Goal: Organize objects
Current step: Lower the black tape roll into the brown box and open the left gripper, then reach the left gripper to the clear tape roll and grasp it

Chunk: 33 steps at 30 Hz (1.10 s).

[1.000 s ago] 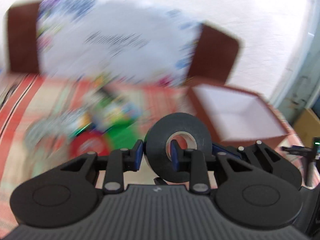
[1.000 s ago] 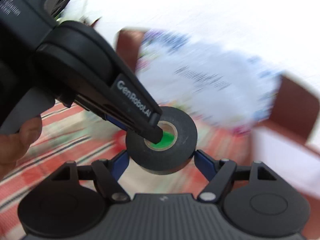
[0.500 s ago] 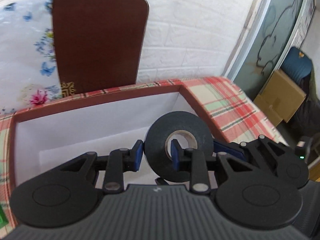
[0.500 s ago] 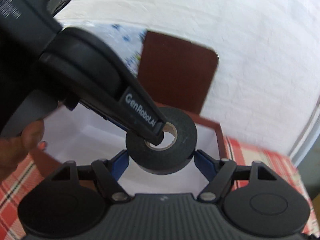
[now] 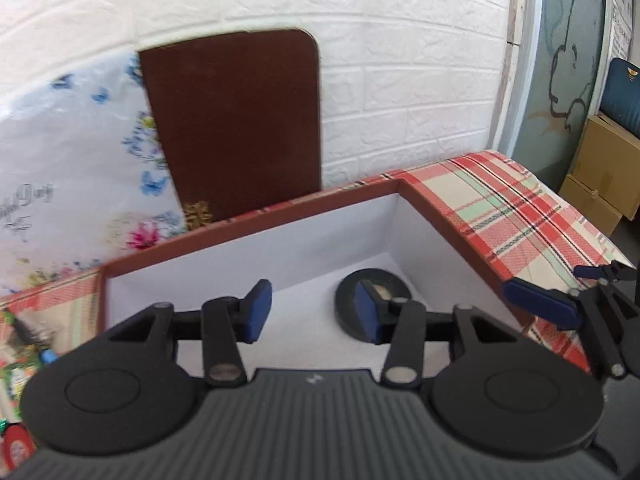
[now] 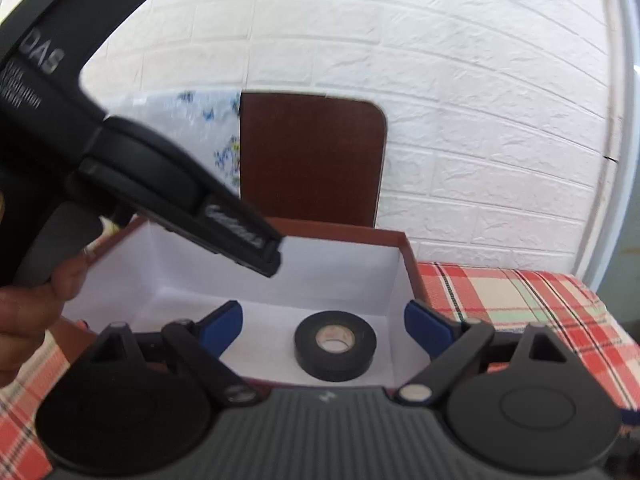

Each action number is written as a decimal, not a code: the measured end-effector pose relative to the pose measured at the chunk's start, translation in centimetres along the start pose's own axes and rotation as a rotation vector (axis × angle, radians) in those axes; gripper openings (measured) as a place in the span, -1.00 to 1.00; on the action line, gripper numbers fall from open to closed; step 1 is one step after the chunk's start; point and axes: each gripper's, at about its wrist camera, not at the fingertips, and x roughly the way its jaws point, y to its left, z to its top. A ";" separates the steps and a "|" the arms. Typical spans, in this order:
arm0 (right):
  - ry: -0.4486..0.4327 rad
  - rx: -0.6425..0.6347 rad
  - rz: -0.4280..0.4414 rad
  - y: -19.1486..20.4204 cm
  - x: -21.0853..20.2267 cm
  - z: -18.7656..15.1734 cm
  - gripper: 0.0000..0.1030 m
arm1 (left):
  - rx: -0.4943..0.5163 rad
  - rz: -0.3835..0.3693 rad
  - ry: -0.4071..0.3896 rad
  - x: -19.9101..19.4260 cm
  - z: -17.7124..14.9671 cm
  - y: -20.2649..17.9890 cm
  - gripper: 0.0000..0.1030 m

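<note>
A black roll of tape [image 6: 335, 345] lies flat on the white floor of an open brown box [image 6: 360, 237], near its right wall. In the left wrist view the tape [image 5: 376, 286] is partly hidden behind my right finger pad. My left gripper [image 5: 312, 312] is open and empty, held above the box. My right gripper [image 6: 323, 326] is open and empty at the box's near rim, with the tape between and beyond its fingers. The left gripper's body [image 6: 180, 196] crosses the right wrist view from the upper left.
The box stands on a red plaid cloth [image 5: 500, 216] against a white brick wall. Its brown lid [image 5: 240, 120] leans upright behind it beside a floral white bag [image 5: 72, 168]. Small packets [image 5: 20, 364] lie left of the box. Cardboard boxes [image 5: 604, 172] stand at far right.
The left gripper opened and let go of the tape, which now lies flat in the box. Both grippers have pulled back and up a little, and the right one has spread wider.
</note>
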 end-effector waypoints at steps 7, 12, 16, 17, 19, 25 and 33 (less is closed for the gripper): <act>-0.072 0.111 -0.014 0.6 -8.2 -2.9 0.72 | -0.028 0.063 -0.019 -4.9 -2.6 3.3 0.08; -0.098 0.105 0.038 6.4 -8.2 1.2 0.72 | -0.057 0.112 -0.029 -7.8 -5.2 6.7 0.10; -0.099 0.075 0.092 9.7 -9.4 1.8 0.70 | -0.119 0.135 -0.012 -9.3 -9.0 10.2 0.10; -0.093 0.067 0.118 10.6 -9.2 1.8 0.69 | -0.131 0.145 -0.001 -9.6 -10.3 11.1 0.10; -0.066 0.037 0.177 12.5 -9.0 1.2 0.60 | -0.156 0.165 0.026 -10.1 -12.8 13.2 0.10; 0.013 -0.171 0.335 20.2 -7.3 -0.8 0.33 | -0.278 0.330 0.049 -12.6 -17.5 24.0 0.09; 0.148 -0.268 0.456 29.6 -4.3 -2.2 0.34 | -0.532 0.392 0.097 -10.2 -18.5 35.6 0.02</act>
